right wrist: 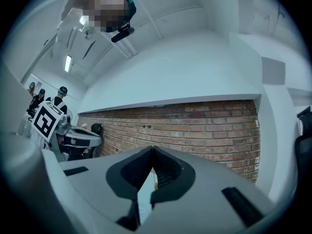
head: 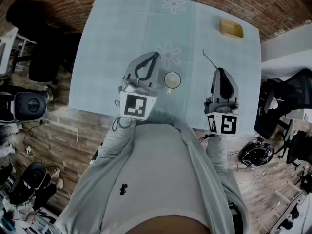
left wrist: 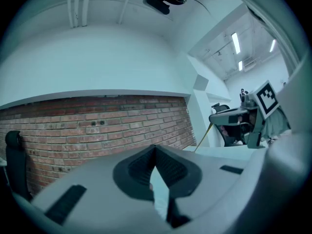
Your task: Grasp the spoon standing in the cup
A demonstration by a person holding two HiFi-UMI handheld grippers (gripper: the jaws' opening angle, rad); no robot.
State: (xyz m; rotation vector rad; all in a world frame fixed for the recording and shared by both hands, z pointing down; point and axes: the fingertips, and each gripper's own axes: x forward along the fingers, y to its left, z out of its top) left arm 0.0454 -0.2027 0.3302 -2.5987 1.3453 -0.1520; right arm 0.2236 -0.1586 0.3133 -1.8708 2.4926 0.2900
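Observation:
A small white cup (head: 172,80) stands on the table's light cloth (head: 117,38), and no spoon shows in it. The spoon (head: 209,59) is a thin stick slanting up and to the left from the tip of my right gripper (head: 218,70), whose jaws are shut on it, to the right of the cup. In the left gripper view the spoon (left wrist: 202,138) shows as a yellowish rod pointing down from that gripper. My left gripper (head: 156,54) hovers just left of the cup, jaws closed tip to tip with nothing in them (left wrist: 155,147). The right gripper (right wrist: 153,150) faces a brick wall.
A yellow block (head: 231,28) lies at the table's far right corner. Black office chairs (head: 41,57) stand left of the table, with another chair (head: 278,106) and cables on the floor to the right. A brick wall (left wrist: 97,126) runs behind the table.

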